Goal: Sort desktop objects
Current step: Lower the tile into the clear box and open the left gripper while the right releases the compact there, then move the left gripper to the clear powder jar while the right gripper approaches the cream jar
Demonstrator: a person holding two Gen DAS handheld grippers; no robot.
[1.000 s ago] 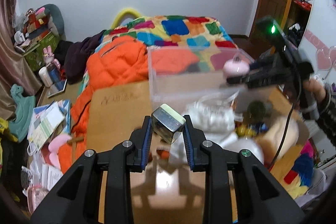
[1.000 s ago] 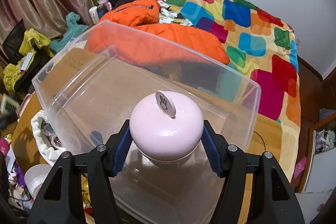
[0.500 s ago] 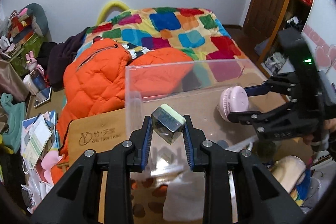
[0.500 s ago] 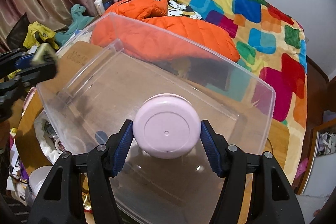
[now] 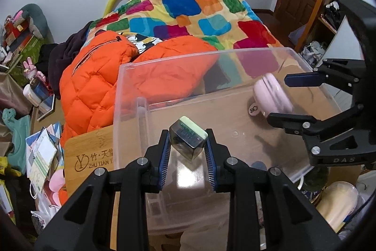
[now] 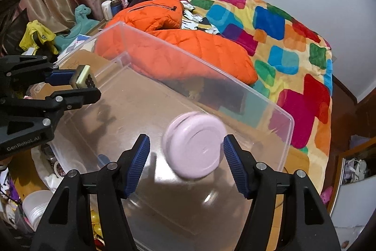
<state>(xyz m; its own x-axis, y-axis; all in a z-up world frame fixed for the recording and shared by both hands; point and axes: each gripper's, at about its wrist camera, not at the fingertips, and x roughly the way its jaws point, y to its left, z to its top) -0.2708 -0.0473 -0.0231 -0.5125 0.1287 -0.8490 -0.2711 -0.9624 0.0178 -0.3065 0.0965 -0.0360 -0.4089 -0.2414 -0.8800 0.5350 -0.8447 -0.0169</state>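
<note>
- Clamping a small box (image 5: pixel 188 141) in my left gripper (image 5: pixel 186 149): dark body w/ pale green top, tilted, pinched betw both blue pads (image 5: pixel 164 155).
- Box sits over the near-left part of the clear bin (image 5: pixel 164 67), above its floor, not touching it. Right-wrist view shows same box (image 6: pixel 82 77) in the L gripper (image 6: pixel 77 84) at the bin's left edge.
- My right gripper (image 6: pixel 186 162) is spread wide; neither pad (image 6: pixel 138 164) touches anything.
- Pink disc (image 6: pixel 195 145) is betw the R pads w/ gaps on both sides, motion-blurred, flat face toward cam, over the bin interior.
- Left-wrist view: disc (image 5: pixel 272 97) is edge-on & blurred near the bin's right side, just off the R gripper (image 5: pixel 279 100), small tag hanging at its lower left.
- Can't tell if disc touches the bin floor.
- Bin rests on a wood board (image 5: pixel 91 154) w/ printed logo.
- Orange jacket (image 5: pixel 94 86) & patchwork blanket (image 5: pixel 199 11) lie on the bed behind the bin.
- Clutter at bin's near-right: cups, bags, too jumbled to ID.
</note>
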